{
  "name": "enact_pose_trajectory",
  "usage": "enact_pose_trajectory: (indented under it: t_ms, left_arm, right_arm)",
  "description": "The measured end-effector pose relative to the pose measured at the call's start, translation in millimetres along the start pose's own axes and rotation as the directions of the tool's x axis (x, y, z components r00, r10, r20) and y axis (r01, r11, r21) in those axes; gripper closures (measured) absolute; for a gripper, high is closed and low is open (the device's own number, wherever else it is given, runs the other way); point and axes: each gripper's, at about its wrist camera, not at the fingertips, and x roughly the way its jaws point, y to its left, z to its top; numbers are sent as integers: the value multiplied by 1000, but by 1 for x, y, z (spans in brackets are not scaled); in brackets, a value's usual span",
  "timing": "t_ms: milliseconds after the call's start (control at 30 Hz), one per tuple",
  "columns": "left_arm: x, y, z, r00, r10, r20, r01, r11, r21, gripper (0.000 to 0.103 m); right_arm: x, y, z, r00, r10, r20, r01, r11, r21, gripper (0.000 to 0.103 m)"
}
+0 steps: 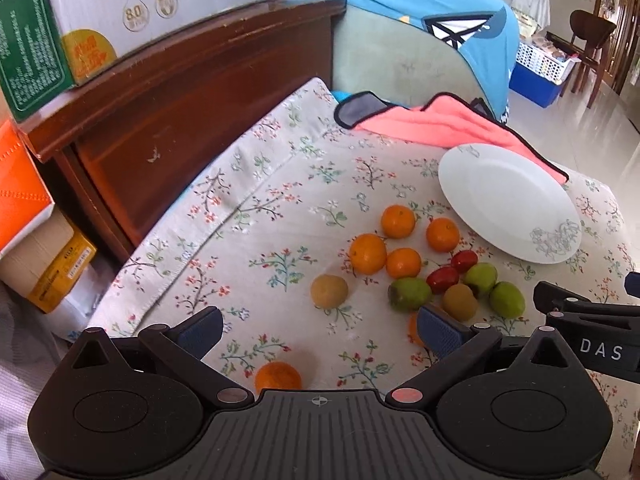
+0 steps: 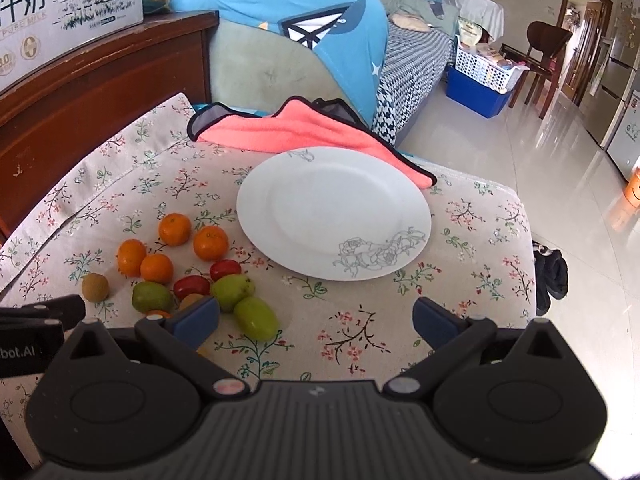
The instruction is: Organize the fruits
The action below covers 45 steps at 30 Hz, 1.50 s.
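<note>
A white plate (image 1: 508,204) (image 2: 332,216) lies empty on the floral tablecloth. Left of it sit several oranges (image 1: 367,253) (image 2: 211,243), green fruits (image 1: 409,294) (image 2: 256,318), two red fruits (image 1: 442,279) (image 2: 191,287) and brown kiwis (image 1: 329,290) (image 2: 95,287). One more orange (image 1: 278,376) lies close under my left gripper (image 1: 320,330), which is open and empty above the cloth. My right gripper (image 2: 316,316) is open and empty, just in front of the plate, its left finger beside the green fruits.
A pink cloth (image 1: 436,124) (image 2: 304,130) lies behind the plate. A wooden cabinet (image 1: 168,92) with a milk carton box (image 1: 132,4) stands left. A sofa with a blue garment (image 2: 320,32) is behind. The table edge drops to the floor (image 2: 532,216) at right.
</note>
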Motion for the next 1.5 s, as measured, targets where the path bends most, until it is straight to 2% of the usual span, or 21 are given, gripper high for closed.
enact_pose_trajectory:
  t_ms: [167, 300, 467, 633, 800, 900, 1100, 1500]
  left_arm:
    - [4, 0, 0, 997, -78, -24, 78, 997, -5, 0]
    - [5, 6, 2, 995, -100, -16, 100, 995, -32, 0]
    - [6, 15, 5, 996, -84, -21, 83, 996, -42, 0]
    - [5, 15, 3, 995, -98, -27, 99, 995, 3, 0]
    - [5, 14, 1, 997, -69, -29, 71, 997, 44, 0]
    - [8, 18, 0, 995, -86, -50, 88, 996, 31, 0]
    - [12, 20, -3, 995, -74, -68, 76, 997, 25, 0]
    - [19, 23, -5, 990, -86, -111, 86, 996, 4, 0]
  right_arm:
    - [4, -2, -1, 1000, -7, -24, 7, 1000, 13, 1]
    - [2, -6, -1, 1000, 14, -17, -13, 999, 48, 1]
    - [1, -8, -2, 998, 58, 6, -58, 996, 65, 1]
    - [2, -8, -1, 996, 87, -20, -85, 994, 68, 1]
    - [3, -8, -3, 994, 92, -54, -88, 993, 72, 1]
    - [5, -6, -5, 992, 95, -80, -90, 994, 59, 1]
    - [9, 0, -8, 989, 85, -121, -81, 996, 37, 1]
    - [14, 7, -11, 984, 88, -155, -86, 996, 16, 4]
